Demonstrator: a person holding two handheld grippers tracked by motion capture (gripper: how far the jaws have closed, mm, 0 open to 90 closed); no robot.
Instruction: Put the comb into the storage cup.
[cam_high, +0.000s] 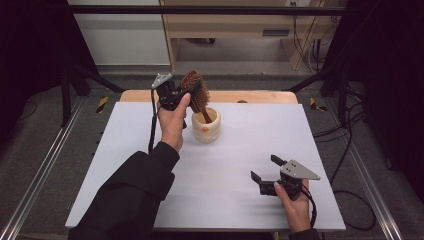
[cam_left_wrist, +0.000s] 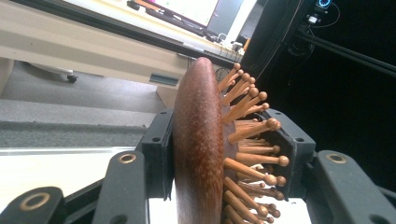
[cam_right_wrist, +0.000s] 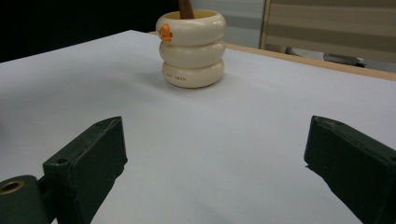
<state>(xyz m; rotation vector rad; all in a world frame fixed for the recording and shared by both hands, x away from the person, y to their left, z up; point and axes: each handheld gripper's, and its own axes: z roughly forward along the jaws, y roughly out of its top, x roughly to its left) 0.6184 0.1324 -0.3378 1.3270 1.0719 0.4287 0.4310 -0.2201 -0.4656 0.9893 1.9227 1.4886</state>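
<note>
Left gripper view: left gripper (cam_left_wrist: 219, 154) clamps hairbrush (cam_left_wrist: 201, 140) head, handle in cup (cam_high: 206, 125).

— Obstacles on my side?
— Only the cream cup (cam_high: 206, 127) near the table's (cam_high: 125, 150) far edge, hairbrush (cam_high: 196, 92) standing in it.
— Passage?
— I see bare surface between cup and right gripper (cam_high: 264, 170), and on both sides.

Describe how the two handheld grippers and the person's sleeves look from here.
Both grippers are black, each with two blocky jaws. The left gripper and right gripper each carry a grey three-cornered plate on top and trail a black cable. In the gripper views, brass-coloured rivets sit in the jaw arms. The left sleeve is black; at the right wrist, just a dark cuff edge shows.
</note>
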